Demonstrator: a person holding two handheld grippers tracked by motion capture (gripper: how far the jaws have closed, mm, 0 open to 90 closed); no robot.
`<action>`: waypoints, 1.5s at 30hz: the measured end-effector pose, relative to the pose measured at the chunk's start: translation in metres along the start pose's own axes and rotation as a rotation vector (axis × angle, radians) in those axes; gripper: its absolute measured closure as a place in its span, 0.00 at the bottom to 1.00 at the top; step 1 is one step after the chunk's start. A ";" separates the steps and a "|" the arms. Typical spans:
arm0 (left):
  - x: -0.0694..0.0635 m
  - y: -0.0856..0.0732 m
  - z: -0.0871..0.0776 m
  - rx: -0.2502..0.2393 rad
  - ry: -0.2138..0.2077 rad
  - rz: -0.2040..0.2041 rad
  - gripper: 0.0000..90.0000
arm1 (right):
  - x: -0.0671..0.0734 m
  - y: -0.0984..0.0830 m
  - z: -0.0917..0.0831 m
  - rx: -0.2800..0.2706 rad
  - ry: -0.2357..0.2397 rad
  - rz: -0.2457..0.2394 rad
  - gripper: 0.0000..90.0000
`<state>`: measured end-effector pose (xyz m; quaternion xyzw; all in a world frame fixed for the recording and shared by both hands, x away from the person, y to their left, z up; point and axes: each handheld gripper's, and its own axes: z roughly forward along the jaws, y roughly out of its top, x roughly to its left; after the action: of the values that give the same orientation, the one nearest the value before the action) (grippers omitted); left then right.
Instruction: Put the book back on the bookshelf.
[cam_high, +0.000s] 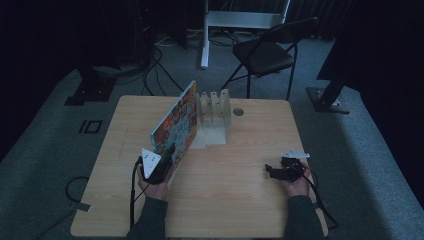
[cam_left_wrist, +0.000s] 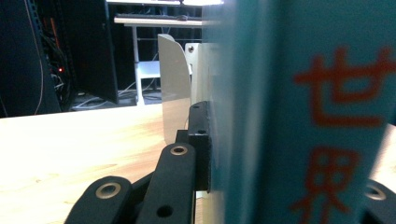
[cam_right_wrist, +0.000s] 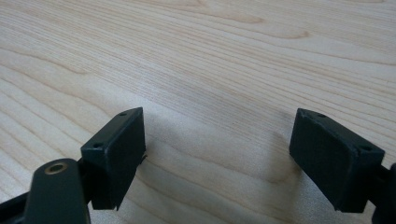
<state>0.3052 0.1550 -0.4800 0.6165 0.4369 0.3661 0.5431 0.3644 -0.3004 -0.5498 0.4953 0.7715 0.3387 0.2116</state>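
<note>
In the high view, the left gripper (cam_high: 161, 162) sat at lower left of centre, its jaws clamped on the near end of a colourful book (cam_high: 176, 124). The book stood on edge and leaned, running from the gripper up toward the middle of the frame, where its far end was just beside a white metal book rack (cam_high: 215, 111) standing on the wooden table (cam_high: 235, 200). In the left gripper view, the book (cam_left_wrist: 299, 112) took up the right half of the frame, its teal spine carrying red characters, and one black jaw pad pressed flat against its side at centre. The rack's curved divider (cam_left_wrist: 175, 88) rose behind it, upper centre.

The right gripper (cam_high: 282, 170) rested at lower right of the high view, held by the person's hand low over the tabletop, well apart from the book. In the right gripper view, its jaws stood wide apart at the bottom corners, with bare wood grain (cam_right_wrist: 210, 70) between them
</note>
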 end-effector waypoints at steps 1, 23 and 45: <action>0.000 0.000 0.000 -0.001 0.000 -0.002 0.90 | 0.000 0.000 0.000 0.000 0.000 0.000 0.20; -0.005 0.001 0.012 -0.003 0.013 0.015 0.90 | 0.000 0.000 0.000 0.000 0.000 0.000 0.20; -0.002 0.003 0.023 -0.003 0.019 0.005 0.90 | 0.000 0.000 0.000 0.000 0.001 0.001 0.20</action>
<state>0.3259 0.1452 -0.4798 0.6133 0.4397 0.3741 0.5390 0.3644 -0.3004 -0.5497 0.4954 0.7714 0.3389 0.2113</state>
